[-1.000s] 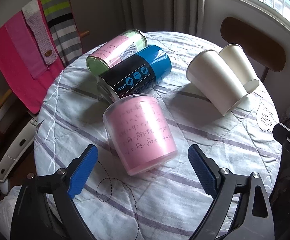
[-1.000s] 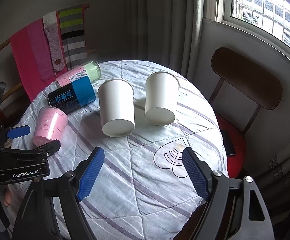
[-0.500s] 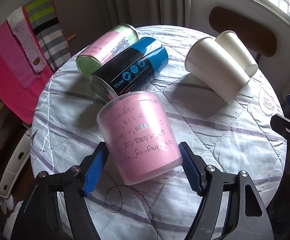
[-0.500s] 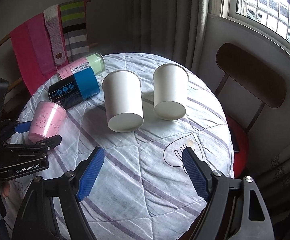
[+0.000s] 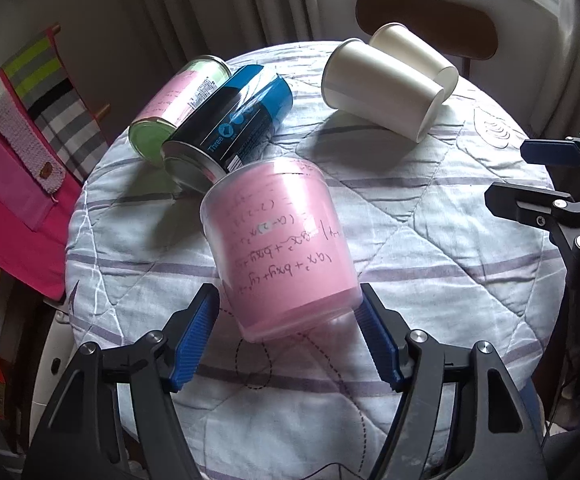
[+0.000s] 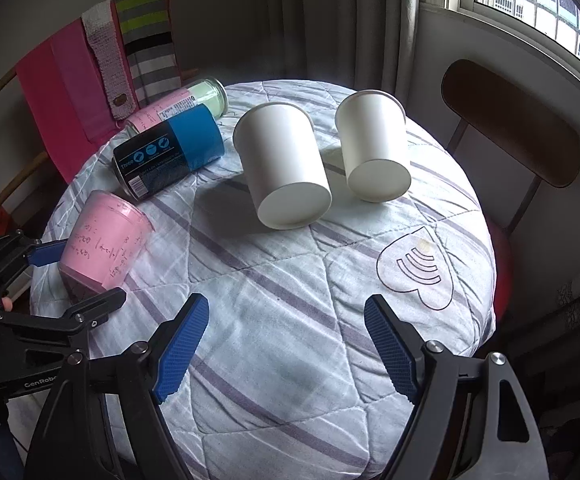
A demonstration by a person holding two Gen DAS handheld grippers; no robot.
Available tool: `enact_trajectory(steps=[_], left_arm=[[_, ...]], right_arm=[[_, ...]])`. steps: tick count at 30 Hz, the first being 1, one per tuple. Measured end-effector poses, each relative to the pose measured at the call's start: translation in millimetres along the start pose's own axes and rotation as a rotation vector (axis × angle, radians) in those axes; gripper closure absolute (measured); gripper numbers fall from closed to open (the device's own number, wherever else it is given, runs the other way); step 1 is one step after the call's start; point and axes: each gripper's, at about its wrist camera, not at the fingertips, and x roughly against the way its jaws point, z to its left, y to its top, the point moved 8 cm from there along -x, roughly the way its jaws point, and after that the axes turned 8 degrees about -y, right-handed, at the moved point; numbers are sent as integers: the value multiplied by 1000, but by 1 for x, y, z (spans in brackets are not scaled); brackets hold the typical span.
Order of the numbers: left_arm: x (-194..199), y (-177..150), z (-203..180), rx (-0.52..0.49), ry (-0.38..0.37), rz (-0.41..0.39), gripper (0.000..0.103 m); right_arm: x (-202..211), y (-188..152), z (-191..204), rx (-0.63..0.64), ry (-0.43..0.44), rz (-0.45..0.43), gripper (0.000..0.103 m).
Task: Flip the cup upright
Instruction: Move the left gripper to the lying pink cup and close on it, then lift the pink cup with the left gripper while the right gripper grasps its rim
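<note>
2 blue pads of the left tool (image 5: pixel 287 330) are clamped on the pink cup (image 5: pixel 279 246), which is tilted near the tabletop (image 5: pixel 430 260) edge, just beside the blue can (image 5: pixel 233 124). Right tool (image 6: pixel 285 346) hangs spread wide, gripping nothing, with 2 white cups (image 6: pixel 283 164) tipped over farther back.

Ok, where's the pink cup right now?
The pink cup lies between the left gripper's fingers at the near left part of the table, just in front of the blue-and-black can.
</note>
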Motion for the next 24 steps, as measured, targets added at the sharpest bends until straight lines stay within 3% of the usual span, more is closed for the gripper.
enact_trajectory(steps=[4, 13, 19, 24], left_arm=[[-1, -4, 14, 56, 9, 5, 28], [7, -15, 43, 135, 23, -17, 18], [16, -14, 56, 150, 23, -56, 15], [19, -15, 63, 150, 14, -76, 14]], right_arm=[[-4, -1, 6, -66, 56, 44, 22], [-11, 9, 48, -338, 429, 182, 22], [-30, 15, 84, -454, 561, 280, 22], [-39, 24, 108, -496, 611, 325, 22]])
